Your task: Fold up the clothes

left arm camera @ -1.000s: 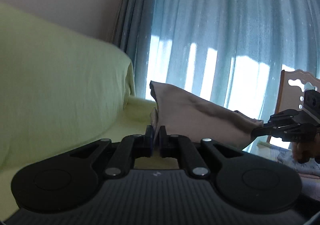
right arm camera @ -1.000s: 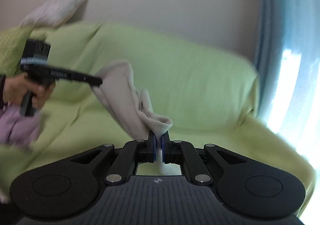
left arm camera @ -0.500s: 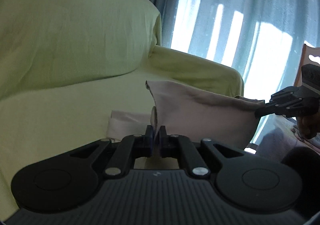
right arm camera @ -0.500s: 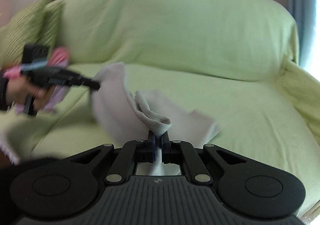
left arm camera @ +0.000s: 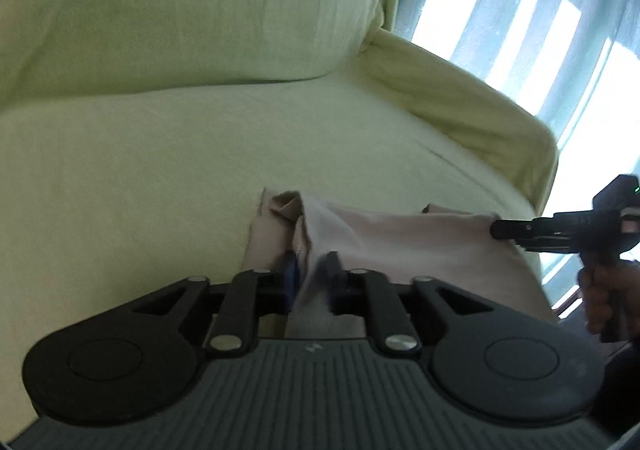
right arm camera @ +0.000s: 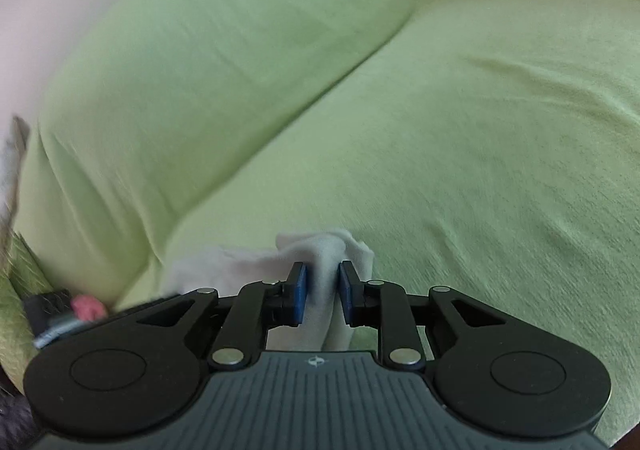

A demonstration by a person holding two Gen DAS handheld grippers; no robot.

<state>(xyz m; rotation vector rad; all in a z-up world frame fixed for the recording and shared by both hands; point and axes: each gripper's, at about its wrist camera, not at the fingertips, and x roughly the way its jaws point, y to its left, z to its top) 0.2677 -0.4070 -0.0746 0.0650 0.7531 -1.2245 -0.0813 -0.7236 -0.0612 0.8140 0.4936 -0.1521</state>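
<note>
In the left wrist view, the left gripper (left arm camera: 311,276) is seen with its two black fingers parted a little, and a fold of the pale beige soft cloth garment (left arm camera: 400,250) runs up between them; the pads seem no longer pressed on it, so the hold is judged to be loosened. The garment is laid on the seat of the sofa draped in a light green cover (left arm camera: 160,178), with its far corner met by the tip of the right gripper (left arm camera: 496,229), which is held in a hand (left arm camera: 604,298) at the right edge. Blue-grey curtains (left arm camera: 520,10) with daylight behind them are seen beyond the sofa arm.

In the right wrist view, the right gripper (right arm camera: 322,292) is shown with its blue-padded fingers apart and the garment (right arm camera: 240,262) bunched loosely in the gap, so it is judged slackened too. The step is judged to be the laying down of a fold: the cloth is best let go only once it lies flat, and both tools are best drawn straight back so that no edge is dragged. The sofa cover (right arm camera: 480,170) looks soft and wrinkled, so the fold could shift on it.
</note>
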